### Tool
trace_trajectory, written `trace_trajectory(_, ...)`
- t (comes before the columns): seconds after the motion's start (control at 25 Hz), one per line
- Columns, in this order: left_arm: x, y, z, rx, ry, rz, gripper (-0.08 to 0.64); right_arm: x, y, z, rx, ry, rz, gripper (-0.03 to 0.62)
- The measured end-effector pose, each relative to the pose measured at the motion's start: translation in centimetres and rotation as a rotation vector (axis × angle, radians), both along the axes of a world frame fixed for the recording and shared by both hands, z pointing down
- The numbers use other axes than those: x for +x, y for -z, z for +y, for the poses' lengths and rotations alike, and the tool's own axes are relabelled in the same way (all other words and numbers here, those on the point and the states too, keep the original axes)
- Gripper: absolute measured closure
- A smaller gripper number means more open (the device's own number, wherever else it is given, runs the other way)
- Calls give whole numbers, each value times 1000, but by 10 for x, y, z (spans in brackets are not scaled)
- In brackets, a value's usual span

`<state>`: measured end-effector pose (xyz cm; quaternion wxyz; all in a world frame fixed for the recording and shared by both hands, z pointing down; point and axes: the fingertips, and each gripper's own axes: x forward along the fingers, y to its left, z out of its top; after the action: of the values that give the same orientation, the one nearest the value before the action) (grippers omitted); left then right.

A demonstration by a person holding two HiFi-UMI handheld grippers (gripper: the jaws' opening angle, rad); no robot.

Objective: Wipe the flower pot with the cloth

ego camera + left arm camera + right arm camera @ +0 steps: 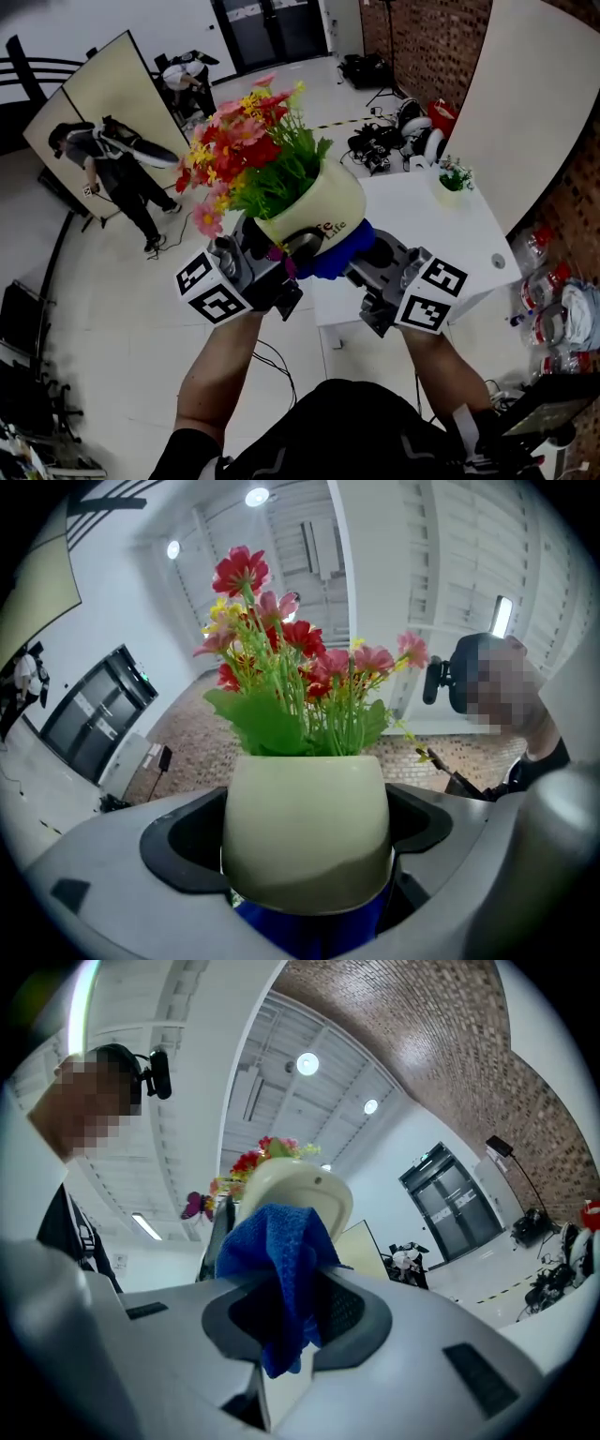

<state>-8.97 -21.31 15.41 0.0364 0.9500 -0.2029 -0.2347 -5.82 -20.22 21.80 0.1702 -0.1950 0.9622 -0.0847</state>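
A cream flower pot [319, 208] with red, pink and yellow flowers [246, 141] is held up in the air, tilted. My left gripper [281, 255] is shut on the flower pot [307, 832], its jaws against both sides. My right gripper [361, 262] is shut on a blue cloth [336, 255], which presses against the pot's underside. In the right gripper view the blue cloth [279, 1274] hangs between the jaws, and the pot's base [300, 1192] shows just behind it. In the left gripper view the cloth [309, 928] peeks out below the pot.
Below stands a white table [441, 244] with a small potted plant [454, 178] on it. A person [112, 173] stands far left by a board. Bags and gear [403, 131] lie on the floor behind the table. Bottles [553, 309] lie at right.
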Motion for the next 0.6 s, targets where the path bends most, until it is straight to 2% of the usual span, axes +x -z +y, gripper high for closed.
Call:
trace_trajectory(0.24,5,12,11,7,-61,6,43,-9,5,-34,-42,-38,7,532)
trace_trajectory(0.44,-4,7,5,18,8,1,43,-8,-7,-17,-40,-23,-3,532)
trace_trajectory(0.6,-9,-6,-15,-15,51,14,43,-1,-11,12,-38,16,-18,532)
